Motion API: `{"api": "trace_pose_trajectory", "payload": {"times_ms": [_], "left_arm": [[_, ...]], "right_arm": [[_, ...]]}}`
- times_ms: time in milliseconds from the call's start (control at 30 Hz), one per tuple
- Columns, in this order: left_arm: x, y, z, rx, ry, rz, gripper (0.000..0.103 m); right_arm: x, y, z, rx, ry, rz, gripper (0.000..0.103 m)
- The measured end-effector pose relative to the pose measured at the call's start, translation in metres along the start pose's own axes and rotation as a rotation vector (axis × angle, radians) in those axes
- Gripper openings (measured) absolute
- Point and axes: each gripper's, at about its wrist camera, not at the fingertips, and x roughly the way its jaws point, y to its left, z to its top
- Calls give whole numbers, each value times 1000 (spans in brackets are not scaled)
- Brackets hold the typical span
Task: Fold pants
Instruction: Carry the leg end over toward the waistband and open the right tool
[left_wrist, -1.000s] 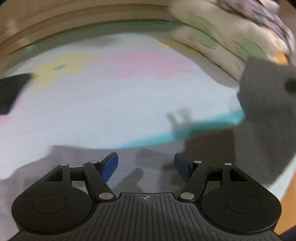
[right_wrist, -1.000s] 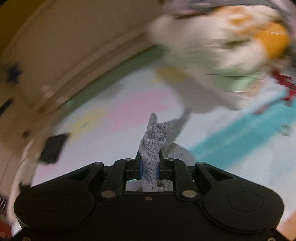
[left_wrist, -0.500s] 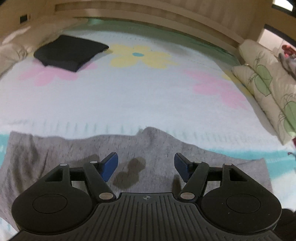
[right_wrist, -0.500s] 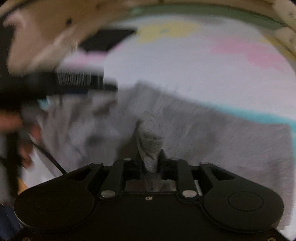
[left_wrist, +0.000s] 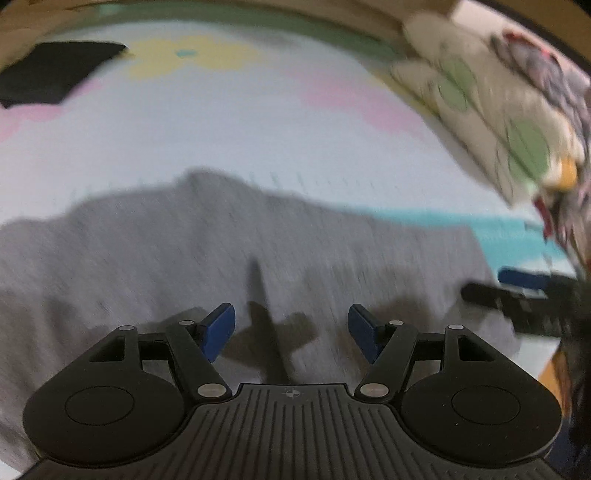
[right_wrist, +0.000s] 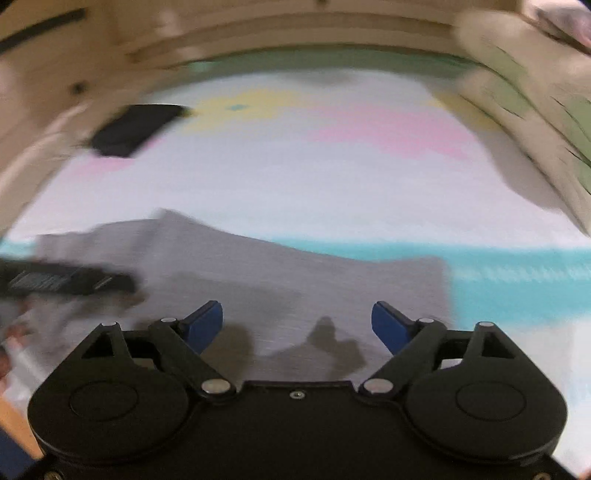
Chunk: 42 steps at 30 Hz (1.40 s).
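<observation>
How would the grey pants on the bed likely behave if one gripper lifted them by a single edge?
The grey pants would probably sag and drape, since they lie limp and flat on the bedsheet. They look like thin knit, so likely light and not slippery.

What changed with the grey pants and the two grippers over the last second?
The right gripper was pinching a bunch of the grey pants and carried it down onto the bed; its jaws are opening now, with nothing between them, and the cloth lies spread on the sheet. The left gripper stayed open and empty over the pants. The black folded item has not shifted.
</observation>
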Motion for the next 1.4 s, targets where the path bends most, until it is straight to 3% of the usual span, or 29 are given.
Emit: {"api": "trace_pose_trajectory", "payload": {"times_ms": [100, 200, 367, 533, 667, 733, 767, 800, 1000, 1133, 1233, 1333, 1400], "left_arm": [[14, -8, -14, 21, 67, -3, 68], [16, -16, -22, 46, 38, 28, 70], [15, -11, -18, -35, 38, -13, 71], [17, 4, -14, -205, 66, -216, 70], [22, 11, -16, -263, 62, -232, 70], [22, 17, -17, -321, 56, -242, 63], [21, 17, -17, -331, 52, -221, 23], [20, 16, -16, -310, 58, -152, 12], [-18, -3, -19, -157, -35, -115, 11], [-17, 22, -28, -223, -28, -36, 11], [-2, 38, -31, -246, 17, -63, 17], [-10, 48, -30, -288, 13, -88, 19], [-25, 51, -28, -271, -31, -34, 20]], "right_arm": [[21, -20, -8, 51, 85, -29, 88], [43, -32, -25, 61, 203, -34, 89], [41, -13, -33, -58, 142, -50, 93], [32, -27, -36, -19, 144, -16, 93], [28, -34, -34, 33, 135, 15, 92], [23, -35, -35, 49, 131, 24, 92], [23, -36, -35, 57, 128, 27, 92], [23, -36, -35, 66, 128, 32, 92], [8, -37, -28, 85, 69, 39, 81], [0, -35, -21, 82, 13, 29, 82], [16, -33, -22, 69, 59, 8, 82], [34, -27, -27, 16, 136, -27, 84], [34, -16, -29, -64, 125, -61, 85]]}}
